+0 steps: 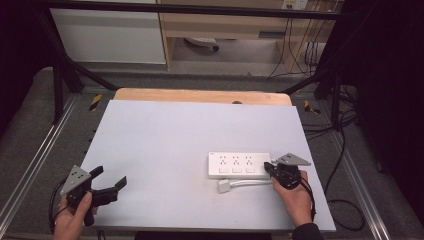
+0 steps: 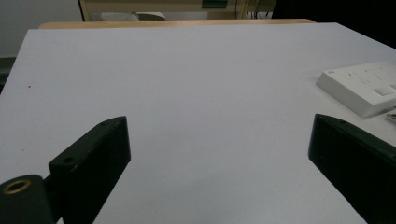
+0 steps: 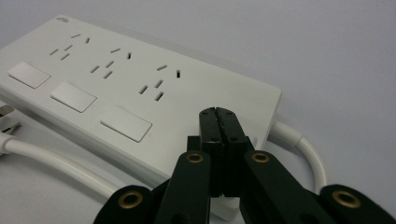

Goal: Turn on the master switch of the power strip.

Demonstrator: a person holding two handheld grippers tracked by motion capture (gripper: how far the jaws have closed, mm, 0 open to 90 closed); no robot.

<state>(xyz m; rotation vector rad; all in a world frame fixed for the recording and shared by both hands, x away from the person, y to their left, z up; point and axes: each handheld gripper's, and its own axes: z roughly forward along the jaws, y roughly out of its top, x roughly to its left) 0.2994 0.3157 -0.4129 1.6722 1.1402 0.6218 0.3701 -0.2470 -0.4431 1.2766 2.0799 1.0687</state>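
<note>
From the high view, a white power strip (image 1: 239,165) lies on the right half of the pale table (image 1: 175,145), its white cable (image 1: 250,183) looping back along the near edge to a plug (image 1: 223,186) lying just in front of it. The right tool (image 1: 267,167) rests at the strip's right end, and the left tool (image 1: 111,180) sits well apart near the table's left front corner. The right gripper view adds what the high view cannot: three sockets, three flat switches, and the right tool's jaws clenched tight together with nothing between them, tips over the strip's near corner. The left gripper view shows its jaws spread wide, released, over bare table.
</note>
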